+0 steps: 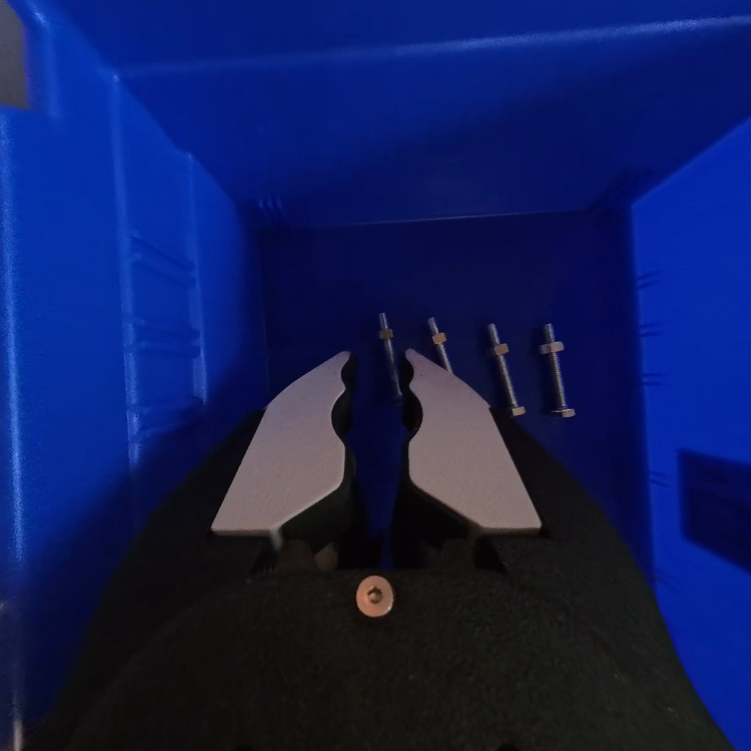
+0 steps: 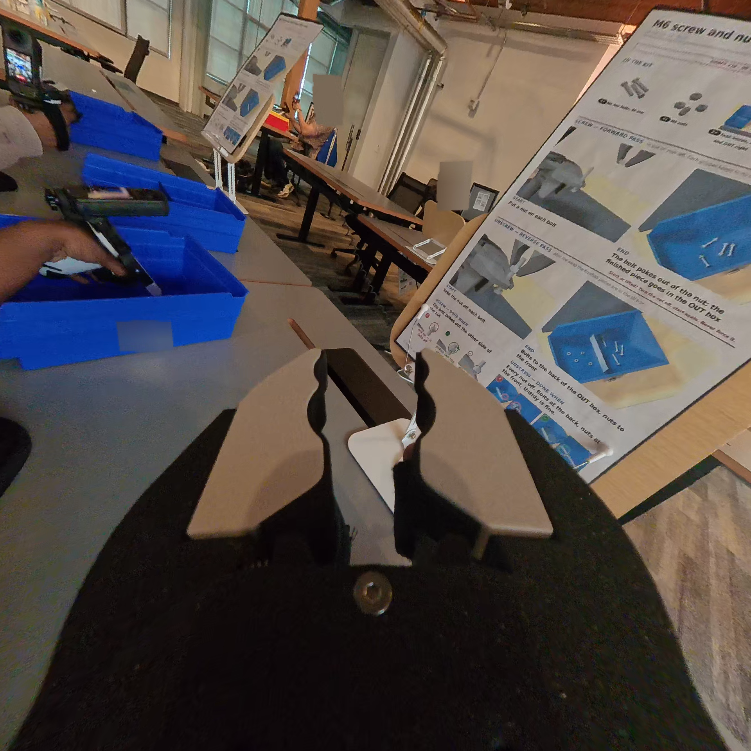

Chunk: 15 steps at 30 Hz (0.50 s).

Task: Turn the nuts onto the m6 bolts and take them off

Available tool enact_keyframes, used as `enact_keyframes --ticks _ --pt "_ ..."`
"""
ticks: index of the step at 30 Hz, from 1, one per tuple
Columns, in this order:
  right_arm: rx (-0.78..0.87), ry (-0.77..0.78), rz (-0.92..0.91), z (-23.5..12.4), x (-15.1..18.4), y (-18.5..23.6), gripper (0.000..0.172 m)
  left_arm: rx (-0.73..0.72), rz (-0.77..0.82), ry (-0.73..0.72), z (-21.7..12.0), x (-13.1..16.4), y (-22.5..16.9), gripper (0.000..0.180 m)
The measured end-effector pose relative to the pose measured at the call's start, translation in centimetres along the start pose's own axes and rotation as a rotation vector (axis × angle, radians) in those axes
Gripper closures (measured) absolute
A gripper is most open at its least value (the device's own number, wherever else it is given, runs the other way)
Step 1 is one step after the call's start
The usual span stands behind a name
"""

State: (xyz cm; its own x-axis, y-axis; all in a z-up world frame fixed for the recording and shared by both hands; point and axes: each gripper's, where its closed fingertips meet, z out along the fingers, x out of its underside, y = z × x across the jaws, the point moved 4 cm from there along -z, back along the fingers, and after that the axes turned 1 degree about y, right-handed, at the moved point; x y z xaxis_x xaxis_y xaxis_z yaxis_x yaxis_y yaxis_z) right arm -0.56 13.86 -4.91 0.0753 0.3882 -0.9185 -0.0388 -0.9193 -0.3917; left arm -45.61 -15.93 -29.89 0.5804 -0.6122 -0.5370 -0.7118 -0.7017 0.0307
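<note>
The left hand-held gripper points steeply down, fingers slightly parted; the right hand-held gripper hangs wider open, level.

Workshop: long benches, instruction boards.

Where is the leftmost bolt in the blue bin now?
In the left wrist view, the leftmost bolt lies on the blue bin floor, between the open left gripper fingertips.

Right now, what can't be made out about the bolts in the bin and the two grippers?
- Left wrist view: second bolt's head, hidden behind a finger.
- Left wrist view: leftmost bolt's head, dark and blurred.
- Right wrist view: left gripper's fingertips, hidden by the blue bin's wall.
</note>
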Motion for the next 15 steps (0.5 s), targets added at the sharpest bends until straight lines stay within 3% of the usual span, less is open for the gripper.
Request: enact_keyframes --ticks 6,15 --pt "-0.003 0.019 -0.016 0.40 0.27 0.25 0.131 0.005 0.013 0.026 0.73 0.19 -0.20 0.161" --pt "0.011 0.010 -0.017 -0.01 0.08 -0.02 0.131 0.048 -0.016 0.023 0.77 0.32 -0.29 0.175"
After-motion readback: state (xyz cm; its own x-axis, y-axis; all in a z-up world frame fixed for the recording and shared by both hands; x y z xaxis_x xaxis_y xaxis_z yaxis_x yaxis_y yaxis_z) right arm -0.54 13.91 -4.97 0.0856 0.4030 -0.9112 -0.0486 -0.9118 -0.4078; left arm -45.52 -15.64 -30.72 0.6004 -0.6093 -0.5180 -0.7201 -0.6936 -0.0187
